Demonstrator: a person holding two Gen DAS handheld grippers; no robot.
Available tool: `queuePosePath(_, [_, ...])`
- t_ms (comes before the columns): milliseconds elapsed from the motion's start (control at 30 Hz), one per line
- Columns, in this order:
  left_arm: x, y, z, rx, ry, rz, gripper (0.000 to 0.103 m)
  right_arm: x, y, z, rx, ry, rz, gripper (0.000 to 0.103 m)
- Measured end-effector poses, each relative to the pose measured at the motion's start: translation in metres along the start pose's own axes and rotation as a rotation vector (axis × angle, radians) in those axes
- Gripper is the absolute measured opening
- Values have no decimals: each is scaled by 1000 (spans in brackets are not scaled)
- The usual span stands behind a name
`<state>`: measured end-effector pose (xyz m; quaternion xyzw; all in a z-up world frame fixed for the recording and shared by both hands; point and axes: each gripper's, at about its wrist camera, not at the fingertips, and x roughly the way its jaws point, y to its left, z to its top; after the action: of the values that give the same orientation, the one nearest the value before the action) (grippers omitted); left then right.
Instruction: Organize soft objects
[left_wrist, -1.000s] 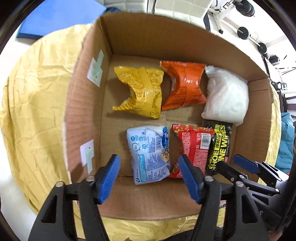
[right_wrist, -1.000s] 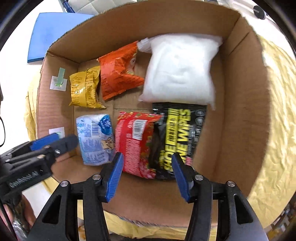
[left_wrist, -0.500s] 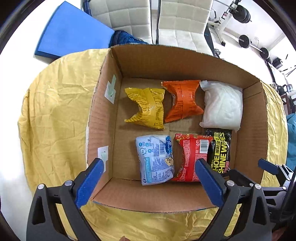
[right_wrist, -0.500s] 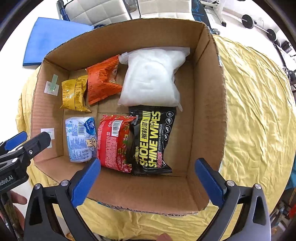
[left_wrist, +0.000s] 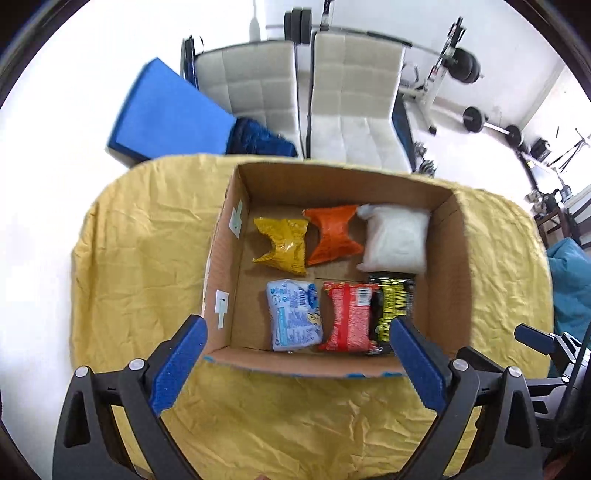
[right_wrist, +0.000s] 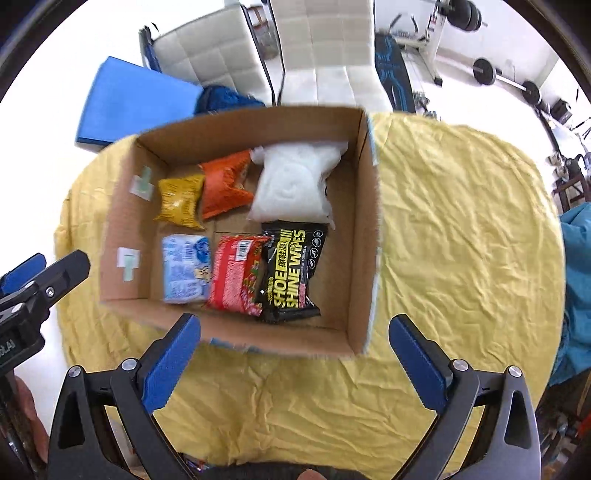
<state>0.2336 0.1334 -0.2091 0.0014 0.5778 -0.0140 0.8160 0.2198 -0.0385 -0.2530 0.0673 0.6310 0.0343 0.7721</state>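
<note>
An open cardboard box (left_wrist: 448, 266) (right_wrist: 364, 229) stands on a yellow cloth. Inside lie a yellow packet (left_wrist: 283, 244) (right_wrist: 180, 199), an orange packet (left_wrist: 332, 233) (right_wrist: 224, 184), a white soft pack (left_wrist: 397, 240) (right_wrist: 293, 184), a light blue pack (left_wrist: 293, 314) (right_wrist: 185, 268), a red packet (left_wrist: 350, 316) (right_wrist: 236, 273) and a black shoe wipes pack (left_wrist: 391, 308) (right_wrist: 291, 273). My left gripper (left_wrist: 295, 363) is open and empty, high above the box's near edge. My right gripper (right_wrist: 295, 360) is open and empty, also above the near edge.
The yellow cloth (left_wrist: 140, 258) (right_wrist: 461, 229) covers a round table. Two white chairs (left_wrist: 303, 92) stand beyond it, with a blue mat (left_wrist: 166, 114) and gym weights (left_wrist: 491, 125) on the floor. A teal cushion (left_wrist: 569, 280) lies at the right.
Both grippers have opened wide and pulled up and back out of the box. The packs in the box lie as before.
</note>
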Motion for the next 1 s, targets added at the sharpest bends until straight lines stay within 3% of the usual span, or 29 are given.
queuePosePath(467, [-134, -10, -41, -10, -158, -30, 101, -162, 3, -58, -30, -199, 43, 103])
queuePosePath(767, [-193, -13, -62, -2, -230, -29, 101, -230, 6, -88, -39, -281, 73, 103])
queuePosePath(1000, [-212, -16, -70, 0, -259, -37, 101, -258, 6, -101, -43, -313, 61, 103])
